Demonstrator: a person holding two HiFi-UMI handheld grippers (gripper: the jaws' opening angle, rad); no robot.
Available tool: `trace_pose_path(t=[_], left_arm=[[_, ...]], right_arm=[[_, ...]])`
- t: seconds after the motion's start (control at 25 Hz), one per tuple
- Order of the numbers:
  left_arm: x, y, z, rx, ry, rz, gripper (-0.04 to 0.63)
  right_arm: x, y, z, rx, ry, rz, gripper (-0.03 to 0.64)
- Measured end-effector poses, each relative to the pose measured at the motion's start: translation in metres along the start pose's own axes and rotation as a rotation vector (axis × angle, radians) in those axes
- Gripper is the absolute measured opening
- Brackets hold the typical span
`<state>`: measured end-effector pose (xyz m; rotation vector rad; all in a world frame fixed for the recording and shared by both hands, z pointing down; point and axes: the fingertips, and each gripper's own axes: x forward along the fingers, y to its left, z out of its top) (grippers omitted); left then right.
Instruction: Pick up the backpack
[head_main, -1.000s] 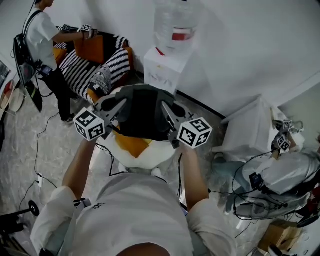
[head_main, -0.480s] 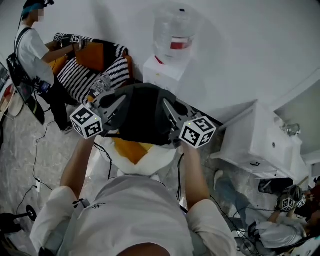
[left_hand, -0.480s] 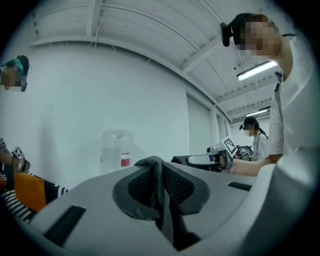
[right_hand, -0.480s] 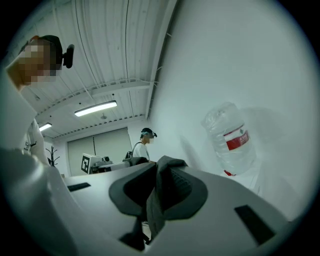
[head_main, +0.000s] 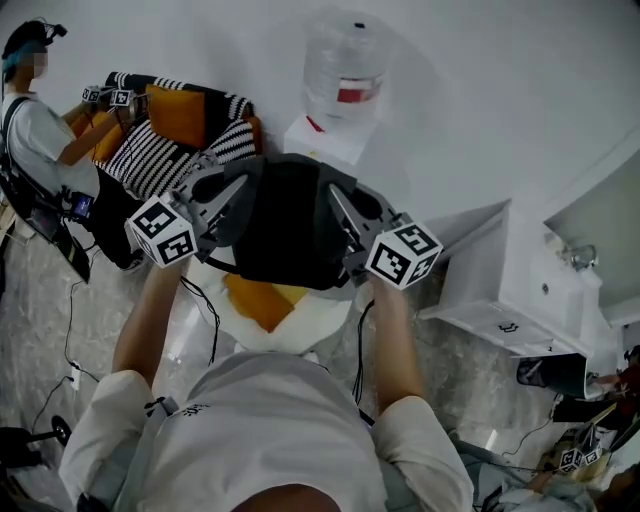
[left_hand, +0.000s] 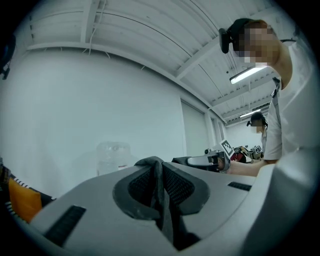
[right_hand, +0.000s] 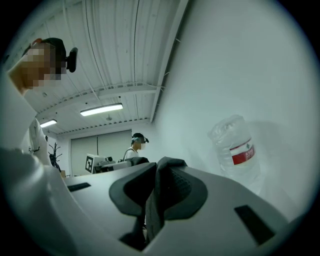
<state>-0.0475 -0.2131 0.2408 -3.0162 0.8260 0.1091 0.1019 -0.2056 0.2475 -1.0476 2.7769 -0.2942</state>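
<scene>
Nearly done. Clamped on fabric of black backpack (head_main: 285, 235): left gripper (head_main: 235, 190), jaws just closing tighter, and right gripper (head_main: 340, 205). Hanging between both, above orange cushion (head_main: 262, 300). Remaining, probably: keeping it aloft.

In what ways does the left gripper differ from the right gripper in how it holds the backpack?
The left gripper, whose jaws have just been closing on the fabric between them, pinches a fold at the left side of the black backpack; the right gripper pinches one at its right side. The water bottle shows left of the left gripper's jaws, but right of the right gripper's. Both are shut on dark fabric.
</scene>
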Motion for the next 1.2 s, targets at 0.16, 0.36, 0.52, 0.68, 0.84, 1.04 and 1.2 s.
trace_pose_path(t=[0.16,0.36,0.52,0.68,0.84,1.04,1.2], left_arm=[[0.002,0.004,0.012,0.008,-0.021,-0.003,0.037],[0.004,0.004,0.015,0.012,-0.028,-0.006,0.037],[0.003,-0.012,0.009,0.020,-0.033,0.006,0.037],[0.000,-0.004,0.005,0.007,-0.035,0.003,0.036],[0.003,0.002,0.011,0.005,-0.027,0.004,0.036],[0.003,0.002,0.007,-0.003,-0.027,0.000,0.037],[0.001,0.009,0.009,-0.001,-0.020,-0.011,0.037]], right_arm=[[0.003,0.002,0.012,-0.012,-0.023,0.015,0.046],[0.003,0.000,0.014,-0.005,-0.023,0.018,0.041],[-0.014,0.005,0.007,-0.008,-0.024,0.031,0.040],[-0.007,0.004,0.002,-0.015,-0.011,0.024,0.040],[-0.001,0.002,0.009,-0.005,-0.011,0.024,0.040],[-0.003,0.002,0.005,0.001,-0.011,0.020,0.040],[0.005,0.001,0.005,-0.002,-0.006,0.015,0.040]])
